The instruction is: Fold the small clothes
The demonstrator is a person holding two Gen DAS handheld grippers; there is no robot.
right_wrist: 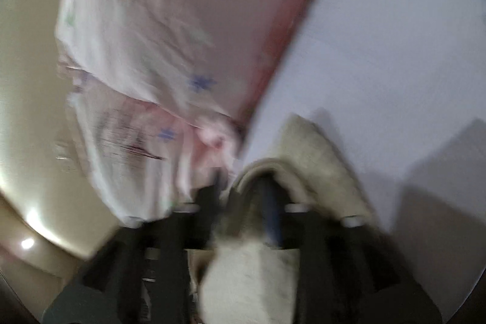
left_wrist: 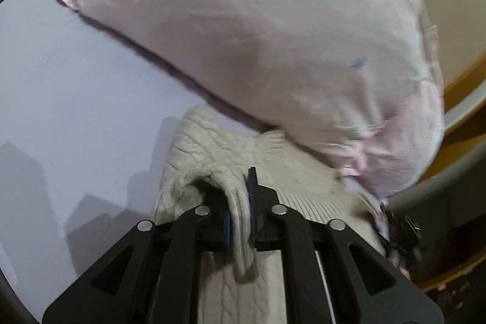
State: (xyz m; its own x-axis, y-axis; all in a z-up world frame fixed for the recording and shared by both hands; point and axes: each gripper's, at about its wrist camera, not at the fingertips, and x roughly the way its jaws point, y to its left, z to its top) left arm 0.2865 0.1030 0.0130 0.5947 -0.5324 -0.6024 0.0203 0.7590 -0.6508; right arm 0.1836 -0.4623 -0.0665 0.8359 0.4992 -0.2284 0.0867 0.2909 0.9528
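Knit sweater edge pinched btwn left hand-held gripper fingers.

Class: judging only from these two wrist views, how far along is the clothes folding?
Done: nothing looks folded yet. In hand: both the left gripper and right gripper pinch the cream knit sweater. Left: folding it, and the pink printed garment lying loose across the white table.

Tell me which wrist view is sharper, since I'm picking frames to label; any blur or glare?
Left wrist view: sharper, cable-knit texture of the beige sweater is readable, the pink printed garment only mildly soft, hard shadows on the white table. Right wrist view: heavy motion blur throughout, bright glare spots at lower left.
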